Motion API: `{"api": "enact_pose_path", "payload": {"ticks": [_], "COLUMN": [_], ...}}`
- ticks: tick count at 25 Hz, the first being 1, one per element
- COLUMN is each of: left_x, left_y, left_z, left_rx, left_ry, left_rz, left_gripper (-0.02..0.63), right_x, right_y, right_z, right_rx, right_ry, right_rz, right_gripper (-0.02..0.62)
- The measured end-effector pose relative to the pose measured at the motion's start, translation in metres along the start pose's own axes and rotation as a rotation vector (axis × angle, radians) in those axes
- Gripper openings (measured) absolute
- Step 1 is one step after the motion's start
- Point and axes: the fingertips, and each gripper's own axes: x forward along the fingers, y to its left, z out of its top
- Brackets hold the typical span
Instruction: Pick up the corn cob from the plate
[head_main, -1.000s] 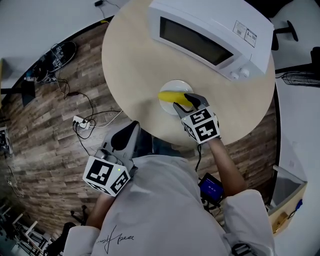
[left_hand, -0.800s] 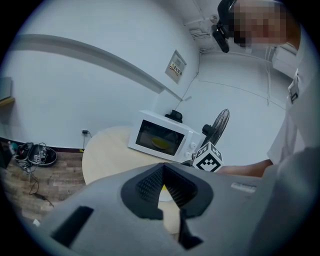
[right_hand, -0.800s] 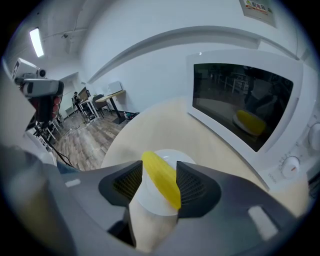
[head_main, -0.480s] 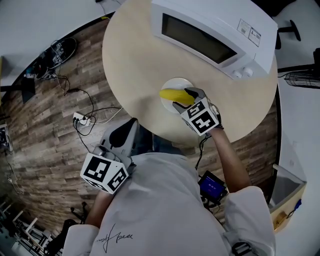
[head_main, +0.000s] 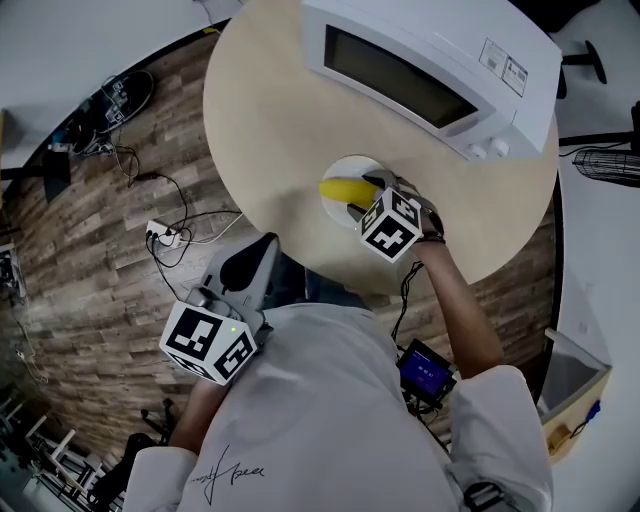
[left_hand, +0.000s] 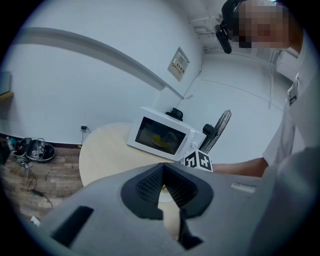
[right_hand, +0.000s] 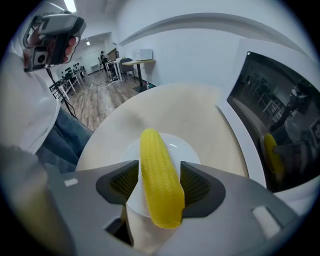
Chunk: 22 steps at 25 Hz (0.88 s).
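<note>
The yellow corn cob (head_main: 343, 189) lies on a small white plate (head_main: 352, 164) on the round table, just in front of the microwave. My right gripper (head_main: 368, 196) points steeply down over it. In the right gripper view the corn cob (right_hand: 160, 185) lies lengthwise between the two pads, with the plate (right_hand: 187, 150) under it. The right gripper (right_hand: 159, 176) has just been opening its jaws; they stand wide and do not squeeze the cob. My left gripper (head_main: 262, 255) hangs off the table's near edge, left gripper (left_hand: 163, 171) shut and empty.
A white microwave (head_main: 420, 70) with its door closed stands on the far half of the beige table (head_main: 270, 110). A power strip and cables (head_main: 160, 240) lie on the wooden floor at left. A fan (left_hand: 218, 131) stands behind the microwave.
My right gripper has sunk and rolled, and its marker cube has moved up toward the plate, so that its jaws now stand on both sides of the cob. The left gripper stayed put.
</note>
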Motion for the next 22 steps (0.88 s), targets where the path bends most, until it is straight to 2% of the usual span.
{"api": "enact_pose_path", "payload": {"ticks": [9, 22], "left_x": [0.003, 0.005], "left_y": [0.003, 0.005], "left_z": [0.003, 0.002], "left_rx": [-0.002, -0.012], "left_ry": [0.007, 0.015], "left_rz": [0.006, 0.004], "left_gripper": [-0.006, -0.006], "right_x": [0.015, 0.024], "right_y": [0.005, 0.006], "right_z": [-0.005, -0.008], "right_rx": [-0.139, -0.18], "right_ry": [0.081, 0.118], "right_rz": [0.039, 0.081], "right_gripper": [0.293, 0.276]}}
